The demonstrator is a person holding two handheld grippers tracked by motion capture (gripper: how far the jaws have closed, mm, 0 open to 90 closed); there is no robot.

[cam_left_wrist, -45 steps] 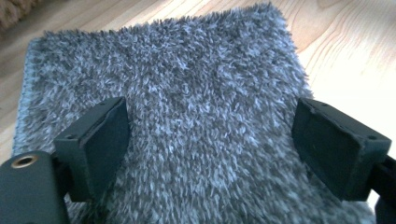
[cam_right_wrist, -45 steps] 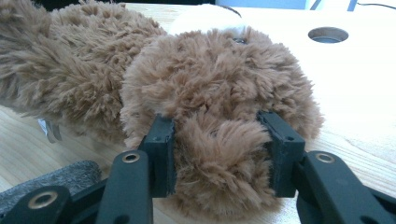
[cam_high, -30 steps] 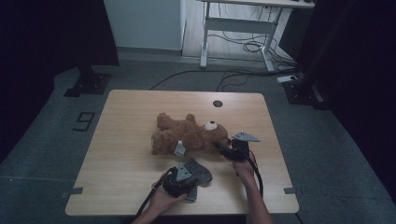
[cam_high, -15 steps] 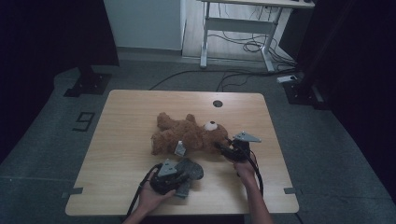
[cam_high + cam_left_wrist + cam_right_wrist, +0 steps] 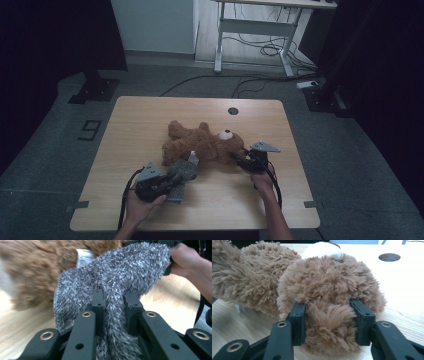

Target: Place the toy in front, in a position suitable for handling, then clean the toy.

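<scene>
Teddy bear [image 5: 202,145] lies on its back near the middle of the wooden table [image 5: 150,115], head toward your right side. Your right gripper [image 5: 239,159] has its jaws clamped on a rounded furry part at the bear's head end, with plush bulging between the pads in the right gripper view [image 5: 328,322]. Your left gripper [image 5: 175,179] sits at the near edge of the bear, and its jaws have just been closing; they now pinch a grey shaggy cloth [image 5: 117,285] that drapes up and over them. That cloth touches the bear's body, just beside a white tag [image 5: 83,257].
</scene>
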